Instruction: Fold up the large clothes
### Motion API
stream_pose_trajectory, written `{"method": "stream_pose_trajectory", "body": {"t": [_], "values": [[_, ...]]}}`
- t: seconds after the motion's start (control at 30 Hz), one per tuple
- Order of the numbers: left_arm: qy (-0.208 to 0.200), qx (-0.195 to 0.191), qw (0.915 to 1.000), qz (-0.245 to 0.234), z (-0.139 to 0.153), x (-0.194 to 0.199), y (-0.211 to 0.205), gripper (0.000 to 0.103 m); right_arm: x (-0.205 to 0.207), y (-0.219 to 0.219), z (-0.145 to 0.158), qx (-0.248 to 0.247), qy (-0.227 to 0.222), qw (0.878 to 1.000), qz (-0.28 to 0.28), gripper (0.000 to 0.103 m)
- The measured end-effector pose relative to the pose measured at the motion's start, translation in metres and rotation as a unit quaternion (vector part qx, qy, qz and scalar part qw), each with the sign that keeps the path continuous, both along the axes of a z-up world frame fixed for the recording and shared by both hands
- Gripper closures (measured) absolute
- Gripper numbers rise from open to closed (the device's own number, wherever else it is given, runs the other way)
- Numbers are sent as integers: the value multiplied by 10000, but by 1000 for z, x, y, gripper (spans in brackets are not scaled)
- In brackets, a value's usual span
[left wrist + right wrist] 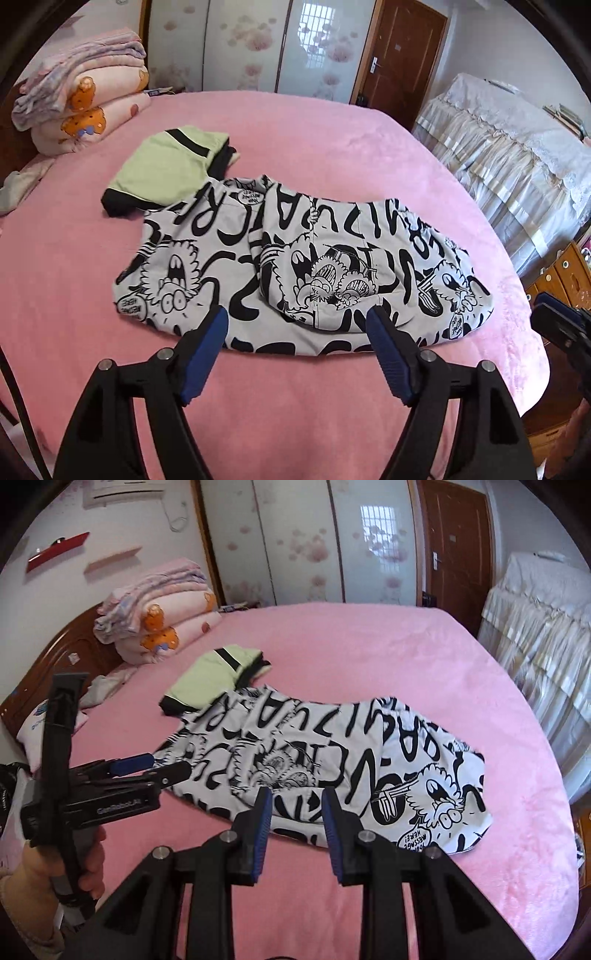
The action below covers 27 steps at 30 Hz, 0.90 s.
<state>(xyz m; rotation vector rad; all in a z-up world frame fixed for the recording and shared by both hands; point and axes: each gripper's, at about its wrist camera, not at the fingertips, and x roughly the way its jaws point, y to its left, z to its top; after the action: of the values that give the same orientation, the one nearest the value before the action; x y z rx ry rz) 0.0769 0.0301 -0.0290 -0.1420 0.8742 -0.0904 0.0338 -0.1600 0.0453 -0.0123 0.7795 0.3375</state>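
A grey-white garment with black cartoon print (295,266) (332,768) lies folded flat on the pink bed (332,155) (369,653). My left gripper (295,317) hovers above its near edge, jaws wide open with nothing between them. It also shows from the side in the right wrist view as the left gripper (147,766), held by a hand (85,867). My right gripper (296,797) hangs over the garment's near edge, jaws apart by a narrower gap and gripping nothing. At the right rim of the left wrist view, the right gripper (554,314) is partly visible.
A folded green and black garment (166,166) (214,675) lies just behind the printed one, touching it. Stacked quilts (85,99) (159,602) sit at the head of the bed by the wooden headboard (62,653). Lace-covered furniture (517,158) (546,635) stands to the right.
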Motion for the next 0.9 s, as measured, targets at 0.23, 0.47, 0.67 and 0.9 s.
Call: {"method": "stream_pose_trajectory", "body": {"t": [0.23, 0.47, 0.67, 0.9], "values": [[43, -165, 9998, 38, 8, -34, 23, 24, -24, 9, 8, 4, -111, 9999, 24, 54], [504, -729, 9960, 49, -48, -36, 52, 24, -1, 21, -50, -31, 406, 9992, -43, 54], [715, -1668, 9829, 317, -115, -15, 91, 24, 26, 24, -92, 142, 722, 9970, -252, 54], [490, -2519, 9628, 843, -172, 29, 137, 24, 59, 33, -109, 257, 748, 9967, -167, 54]]}}
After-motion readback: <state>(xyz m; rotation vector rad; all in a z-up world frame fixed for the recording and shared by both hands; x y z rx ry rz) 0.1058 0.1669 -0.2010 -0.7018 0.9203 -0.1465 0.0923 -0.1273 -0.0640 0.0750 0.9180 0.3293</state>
